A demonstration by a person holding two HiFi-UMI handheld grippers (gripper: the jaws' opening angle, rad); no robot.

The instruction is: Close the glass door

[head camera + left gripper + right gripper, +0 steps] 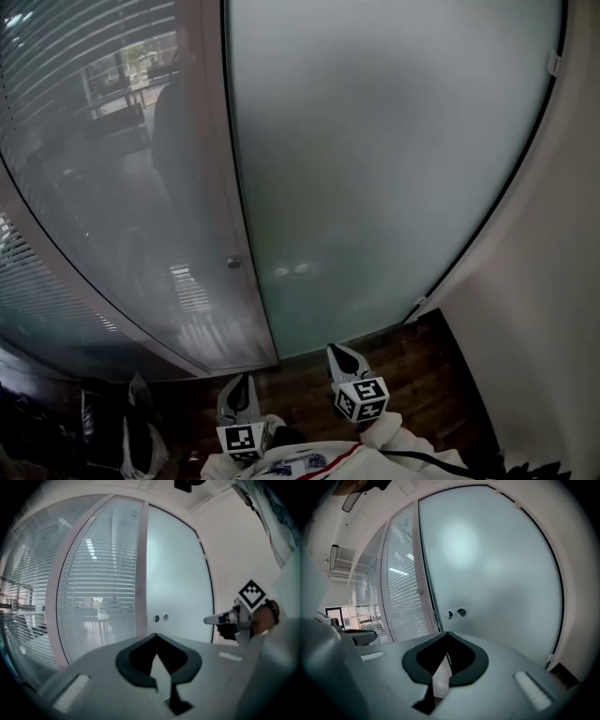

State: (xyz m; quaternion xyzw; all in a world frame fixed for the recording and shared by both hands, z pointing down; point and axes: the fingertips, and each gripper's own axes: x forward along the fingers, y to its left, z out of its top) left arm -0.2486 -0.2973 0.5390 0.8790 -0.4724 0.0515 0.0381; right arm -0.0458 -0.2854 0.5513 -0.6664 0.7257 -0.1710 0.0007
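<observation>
Nearest, low before the person, the left gripper [242,384] and right gripper [340,356] point roughly level, jaws pressed together on nothing; the right sits slightly nearer the frosted glass door [394,159], upright straight ahead, its free edge seemingly against the door frame [214,141]

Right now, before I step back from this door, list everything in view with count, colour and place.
glass door: one, frosted pale grey-green, centre
round fittings: two, greyish, side by side near the door's left edge
frame post: one, pale, left of the door
knob: one, silvery, on the post
glass partition: one, clear with white blinds, far left
wall: one, white, right
floor: one, dark wood, bottom
left gripper: one, grey, jaws together, empty, bottom centre
right gripper: one, grey, jaws together, empty, beside it
</observation>
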